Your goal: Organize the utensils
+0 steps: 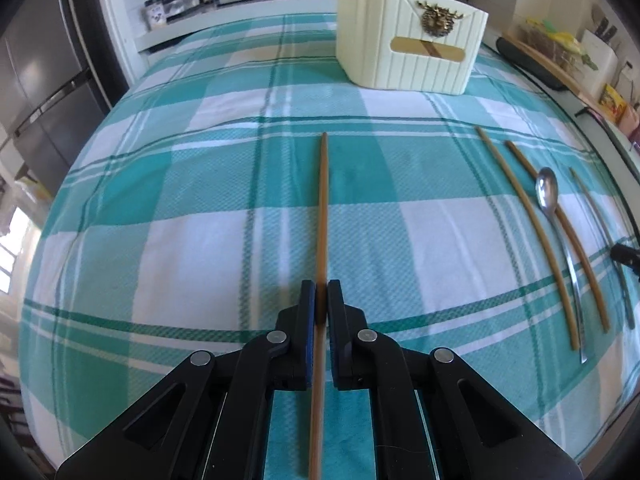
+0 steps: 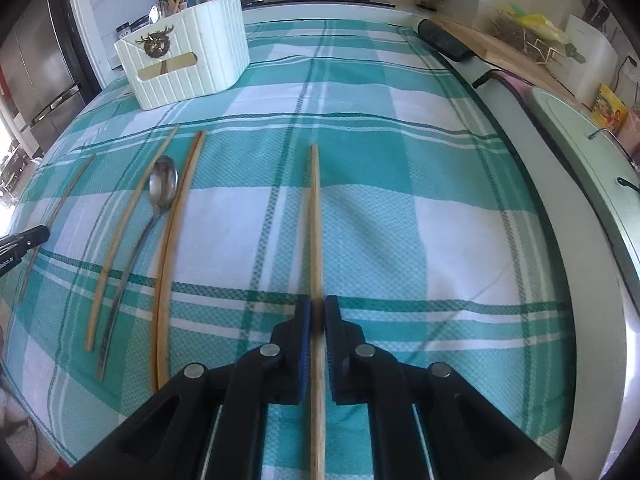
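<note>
The left tool (image 1: 321, 300) is clamped on a chopstick (image 1: 322, 208); the right tool (image 2: 317, 316) grips another chopstick (image 2: 315, 220). Both sticks seem to lie along the worktop (image 1: 200, 240). Between them lie two chopsticks (image 2: 120, 236) and a spoon (image 2: 160, 188); the holder (image 1: 408, 44) stands far.

1. The left gripper (image 1: 321, 300) is reaching forward low over the table, its jaws pinching a chopstick (image 1: 323, 208) between them.
2. The right gripper (image 2: 317, 316) is mirroring that pose, its jaws clamping a second chopstick (image 2: 316, 220).
</note>
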